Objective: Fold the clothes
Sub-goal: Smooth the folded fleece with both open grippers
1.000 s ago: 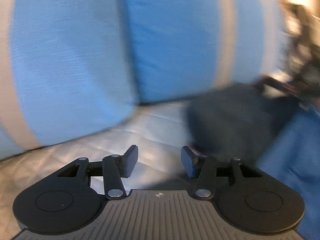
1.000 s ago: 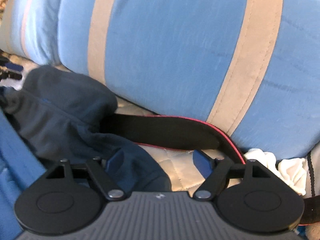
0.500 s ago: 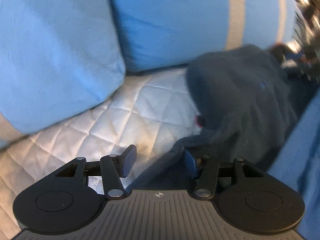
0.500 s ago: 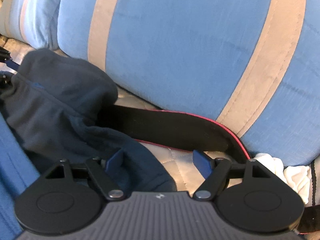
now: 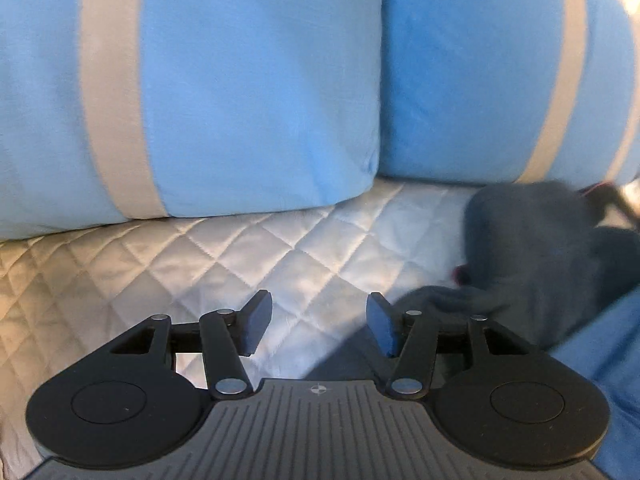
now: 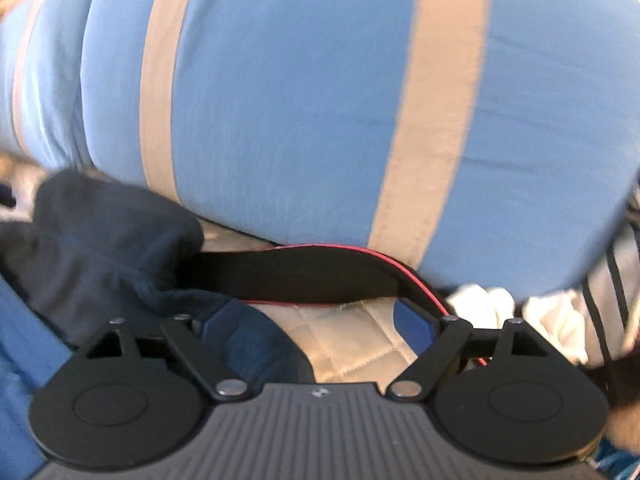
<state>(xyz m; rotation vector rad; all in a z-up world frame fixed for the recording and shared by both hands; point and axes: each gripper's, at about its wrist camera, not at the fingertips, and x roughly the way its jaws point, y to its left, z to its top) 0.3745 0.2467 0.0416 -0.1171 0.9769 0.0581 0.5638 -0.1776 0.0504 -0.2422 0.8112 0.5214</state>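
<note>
Two claws, both spread wide with nothing between their fingers. The left claw [image 5: 316, 324] hovers over the white quilted cover [image 5: 224, 264]; the dark navy garment [image 5: 532, 248] lies crumpled to its right, near the striped blue cushions [image 5: 256, 92]. In the right wrist view, the right claw [image 6: 318, 326] sits just above the garment's near edge [image 6: 248, 340], a black strap with red trim [image 6: 296, 272] lying beyond it under the cushion
</note>
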